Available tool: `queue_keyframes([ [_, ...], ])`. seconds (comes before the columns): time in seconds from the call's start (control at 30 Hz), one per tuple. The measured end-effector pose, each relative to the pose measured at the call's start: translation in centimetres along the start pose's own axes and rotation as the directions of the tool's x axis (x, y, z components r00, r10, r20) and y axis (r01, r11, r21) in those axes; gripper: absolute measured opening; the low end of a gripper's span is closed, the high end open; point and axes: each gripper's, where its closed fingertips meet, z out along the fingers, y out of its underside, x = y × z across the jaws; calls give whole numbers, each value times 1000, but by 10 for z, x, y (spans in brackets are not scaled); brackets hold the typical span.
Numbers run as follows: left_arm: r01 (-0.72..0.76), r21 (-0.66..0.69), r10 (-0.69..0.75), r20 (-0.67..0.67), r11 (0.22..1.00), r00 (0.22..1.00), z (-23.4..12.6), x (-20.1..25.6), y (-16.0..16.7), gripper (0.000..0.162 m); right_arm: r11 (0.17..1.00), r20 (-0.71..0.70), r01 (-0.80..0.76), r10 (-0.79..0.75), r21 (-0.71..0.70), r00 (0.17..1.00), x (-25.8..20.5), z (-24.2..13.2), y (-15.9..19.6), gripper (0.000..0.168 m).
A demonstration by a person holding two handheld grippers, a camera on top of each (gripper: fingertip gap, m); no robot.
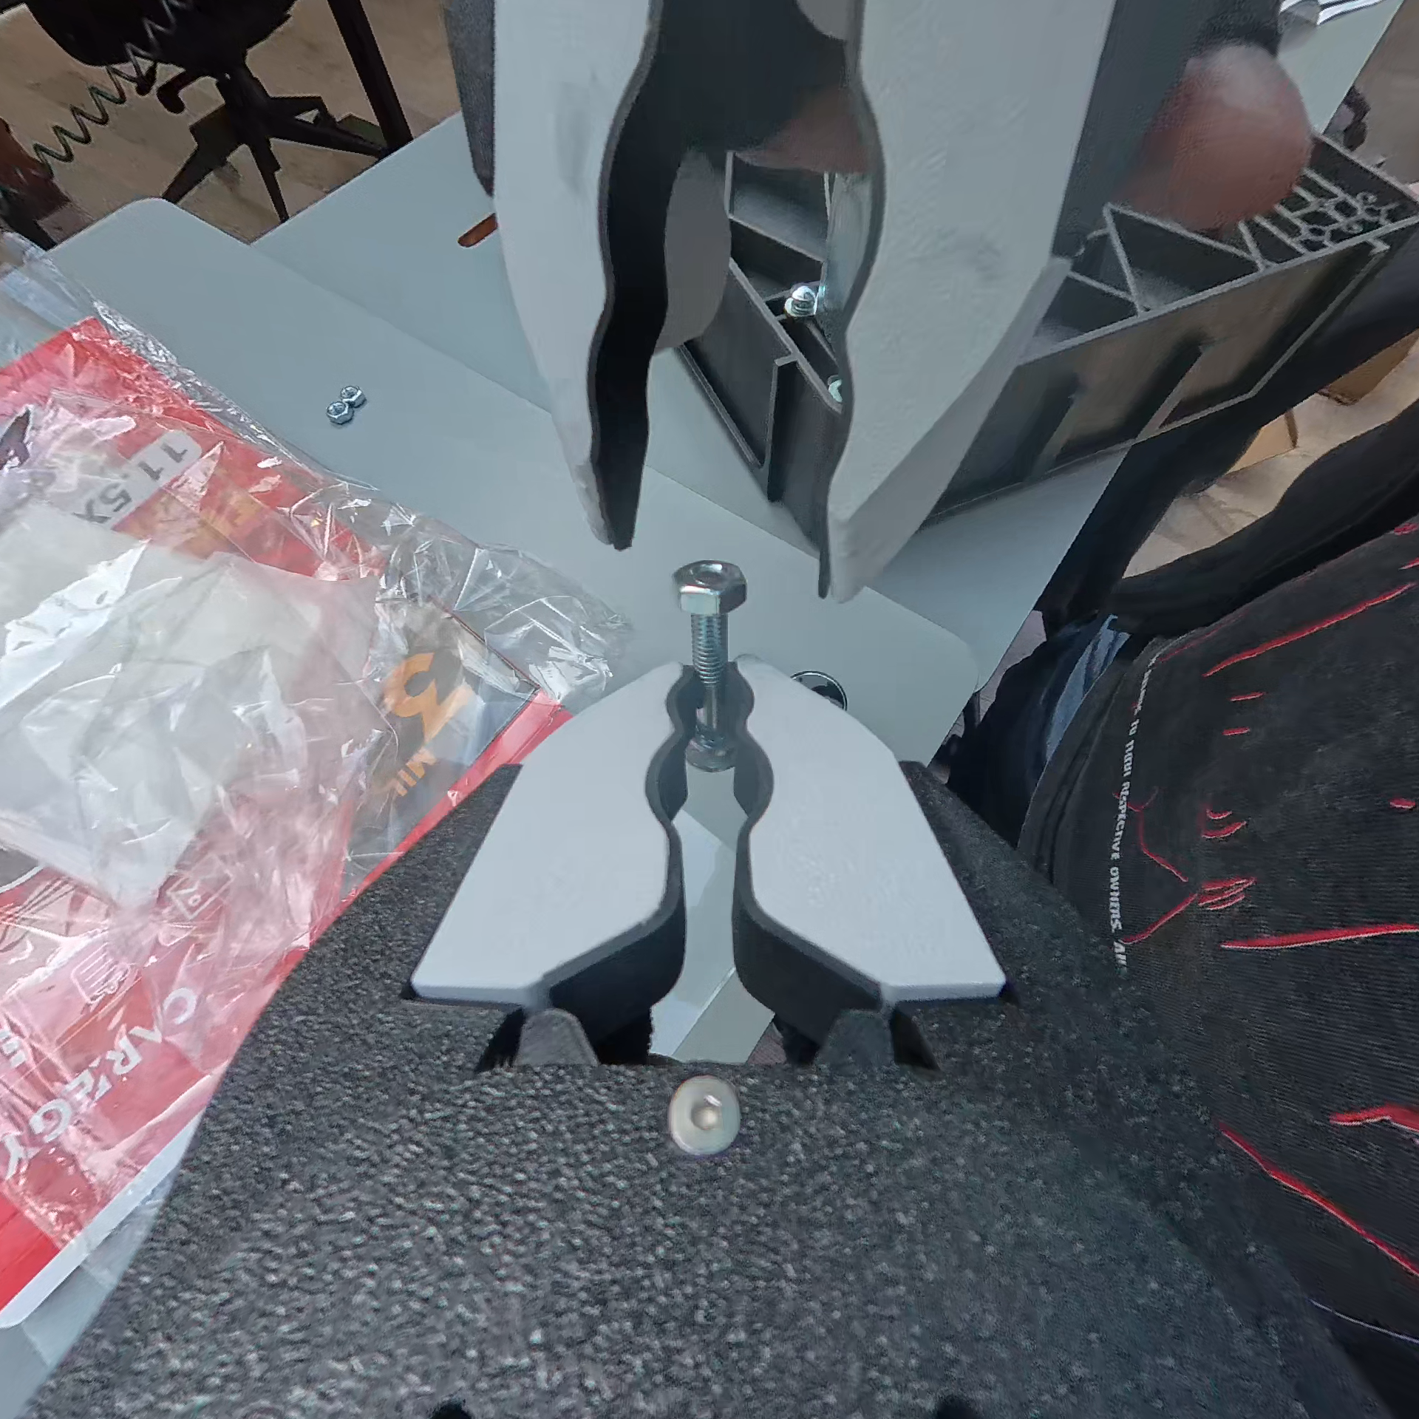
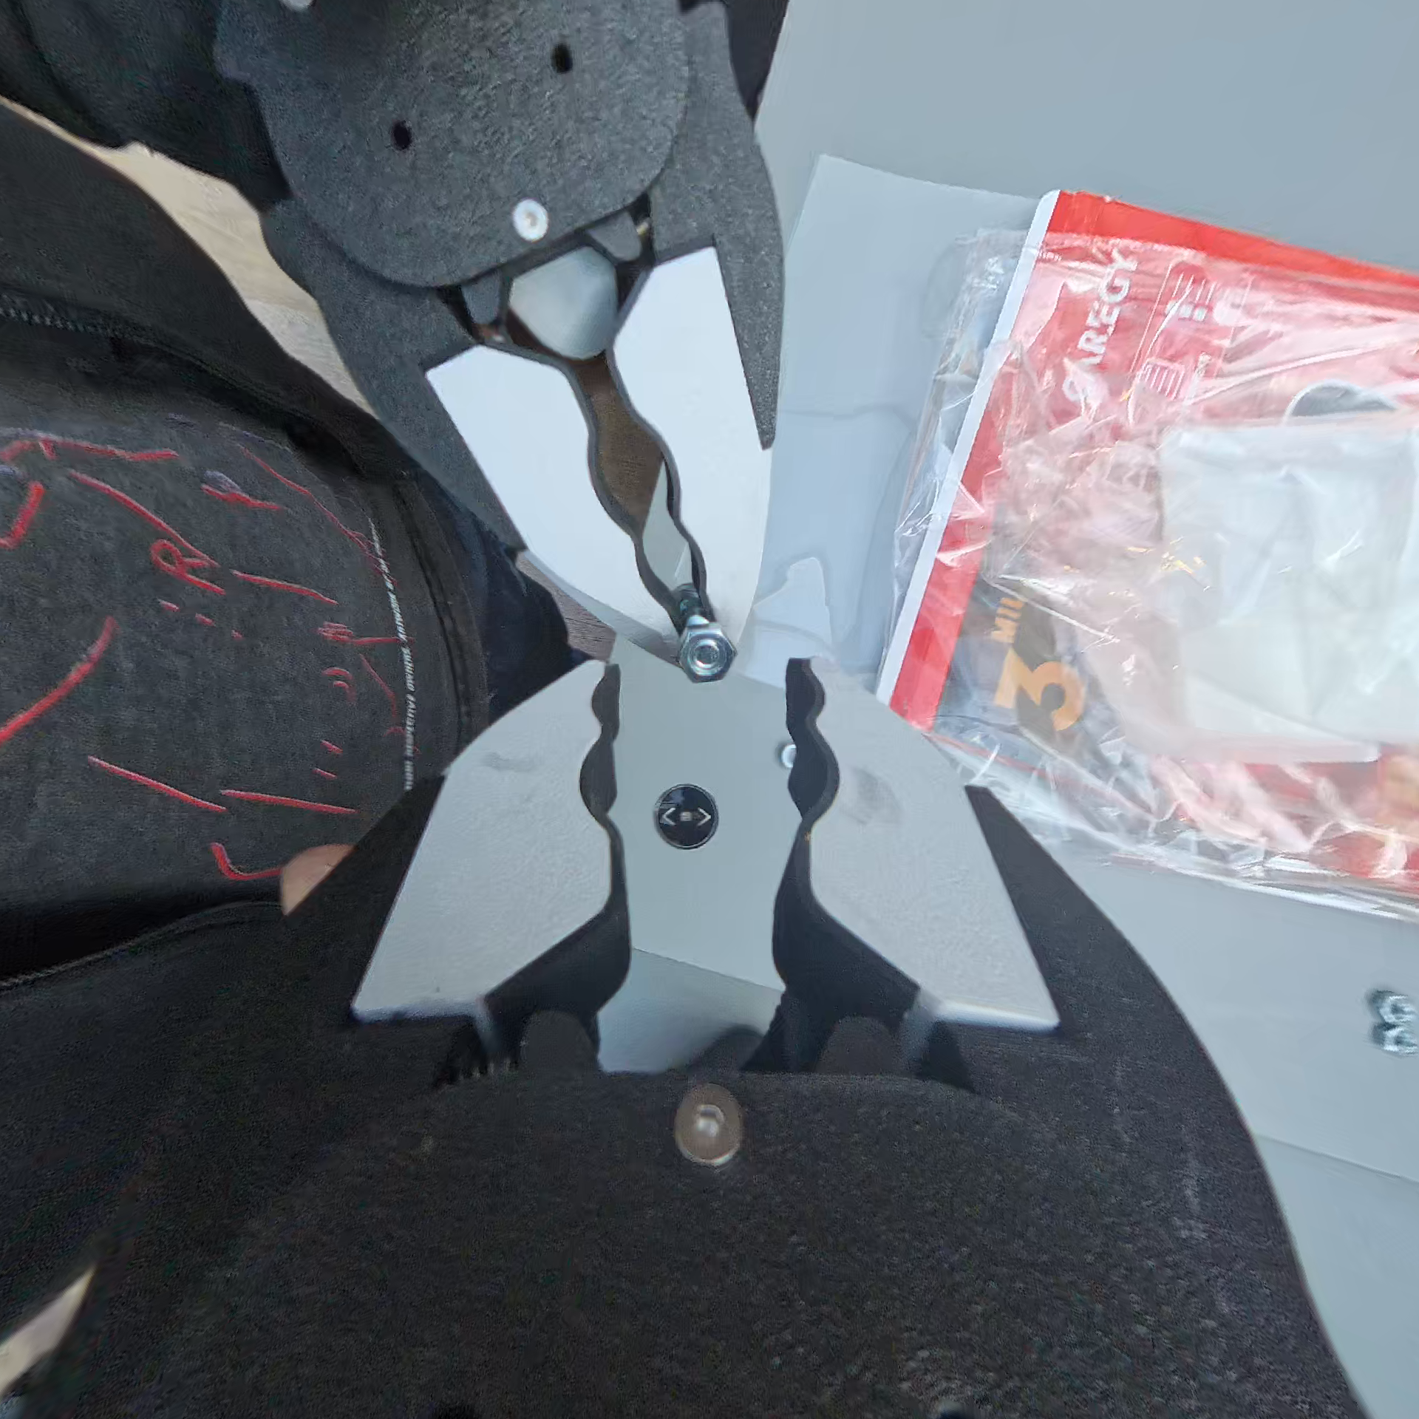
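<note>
— What do you make out in the left wrist view?

— The left tongs (image 1: 710,691) sit low in the middle of the frame, drawn narrow and pinching a silver bolt (image 1: 708,653) by its shank. The bolt stands upright out of the tips, with a hex nut (image 1: 709,597) at its top end. Straight above it, the right tongs (image 1: 722,568) come down from the top edge, spread wide, tips either side of the nut and not touching it.

— And around them?

— A grey desk (image 1: 430,430) underneath. At the left, a red package in crinkled clear plastic (image 1: 215,691). Two small loose nuts (image 1: 345,403) lie on the desk in the upper left. On the right edge, dark clothing with red stitching (image 1: 1267,883).

— Now the right wrist view?

— The right tongs (image 2: 702,676) fill the lower middle, held wide with nothing between them. Just above their tips is the nut (image 2: 708,654) on the bolt (image 2: 691,614), gripped by the left tongs (image 2: 695,606), which reach down from the upper left, nearly closed.

— Anything else?

— Between the right fingers, a small round black sticker (image 2: 686,816) on the desk (image 2: 691,737). The red package (image 2: 1190,537) lies at the right, the two nuts (image 2: 1394,1029) at the right edge, and the clothing (image 2: 192,653) at the left.
</note>
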Motion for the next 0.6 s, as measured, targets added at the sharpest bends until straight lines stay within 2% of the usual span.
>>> queue_keyframes([
  [0.1,-61,-15,61,32,998,998,2,0,-1,7,992,52,-120,122,-37,991,-6,6,1,36],
  [0.17,-85,-23,85,13,996,996,3,4,-1,7,990,35,-110,114,-91,993,-6,11,6,16],
  [0.23,-73,-31,72,-32,997,997,4,8,1,7,994,31,12,-9,-112,999,-7,12,9,15],
  [0.3,-12,-20,9,-139,1000,990,4,18,2,7,971,60,204,-197,-123,978,-12,12,11,15],
  [0.33,31,-10,-32,-197,999,980,3,23,1,7,932,63,344,-339,-115,939,-14,11,12,15],
  [0.37,81,-4,-80,-244,997,966,2,26,0,7,857,42,503,-502,-110,864,-14,11,12,15],
  [0.4,127,5,-121,-262,992,957,1,24,0,7,780,0,612,-617,-128,787,-11,11,13,15],
  [0.43,153,23,-142,-268,988,953,-1,22,-1,7,746,-36,650,-660,-144,750,-7,11,11,15],
  [0.5,162,56,-143,-249,985,958,-4,18,-4,7,774,-77,617,-630,-140,773,-4,8,7,15],
  [0.57,140,58,-125,-210,988,970,-4,16,-4,7,848,-92,521,-529,-101,843,-5,5,4,17],
  [0.6,121,52,-109,-184,991,977,-3,15,-3,7,898,-93,433,-439,-72,894,-5,5,2,29],
])
